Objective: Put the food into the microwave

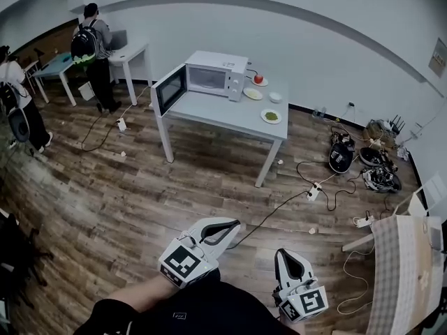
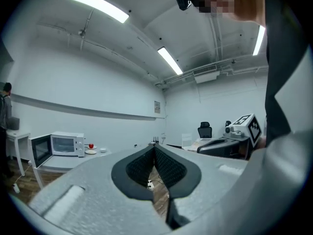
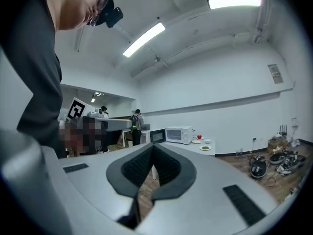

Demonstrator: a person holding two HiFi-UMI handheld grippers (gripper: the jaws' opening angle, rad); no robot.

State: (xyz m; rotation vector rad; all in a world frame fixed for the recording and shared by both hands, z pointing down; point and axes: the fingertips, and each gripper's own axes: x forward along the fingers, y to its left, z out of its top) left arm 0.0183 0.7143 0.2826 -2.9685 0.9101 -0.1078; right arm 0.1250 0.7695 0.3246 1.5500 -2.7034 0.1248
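Right now both grippers are well short of the microwave (image 1: pixel 215 74), which sits on the grey table (image 1: pixel 209 114) with its door (image 1: pixel 170 88) swung open on its left side. My left gripper (image 1: pixel 227 225) has its jaws pressed together with nothing between them. My right gripper (image 1: pixel 285 254) is likewise closed and empty. Both point level, across the wooden floor (image 1: pixel 140 187) toward the microwave.

The food is all outside the microwave, on the table to its right. A red fruit (image 1: pixel 258 78) sits on a saucer (image 1: pixel 263 83) just beside the microwave, with a pale plate (image 1: pixel 253 93) in front of it. A small white bowl (image 1: pixel 275 97) is a little further right. A plate of green food (image 1: pixel 271 116) lies furthest from the microwave, toward the table's near edge.

Well to the left of the microwave, a person with a backpack (image 1: pixel 89 44) stands at a white desk (image 1: pixel 133 53).
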